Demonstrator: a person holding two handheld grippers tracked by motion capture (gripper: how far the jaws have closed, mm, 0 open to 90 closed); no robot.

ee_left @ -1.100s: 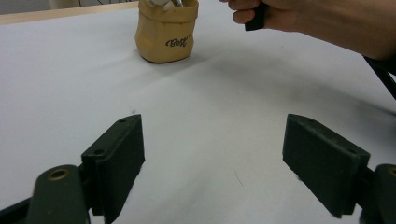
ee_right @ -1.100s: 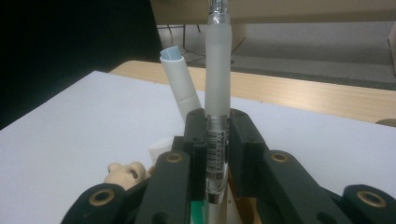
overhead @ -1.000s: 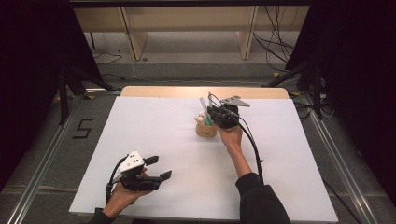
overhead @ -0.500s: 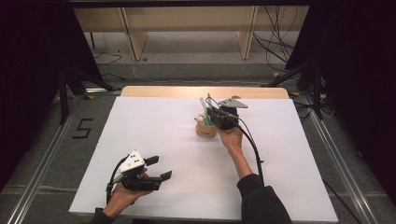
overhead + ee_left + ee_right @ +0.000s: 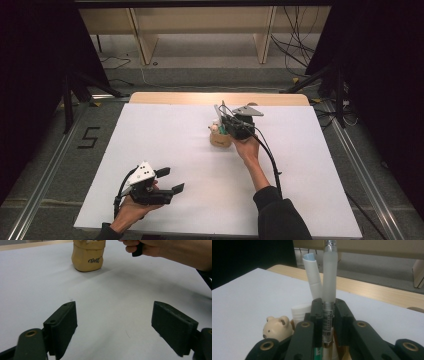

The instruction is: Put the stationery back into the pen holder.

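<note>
The pen (image 5: 329,285), a frosted white one, stands upright between the jaws of the right gripper (image 5: 327,315), which are clamped on its barrel just above the pot (image 5: 220,138). That pot, a small tan holder with dark lettering on its side (image 5: 88,255), sits on the white table (image 5: 165,135) toward the far middle. Beside the pen a second white tube (image 5: 313,277) leans out of the pot, and a small bear figure (image 5: 277,327) sits at the rim, just left of the jaws. The right hand (image 5: 246,150) holds its gripper directly over the pot. Well apart, at the near left edge, the left gripper (image 5: 167,181) rests low over bare table, its jaws spread wide with nothing between them.
</note>
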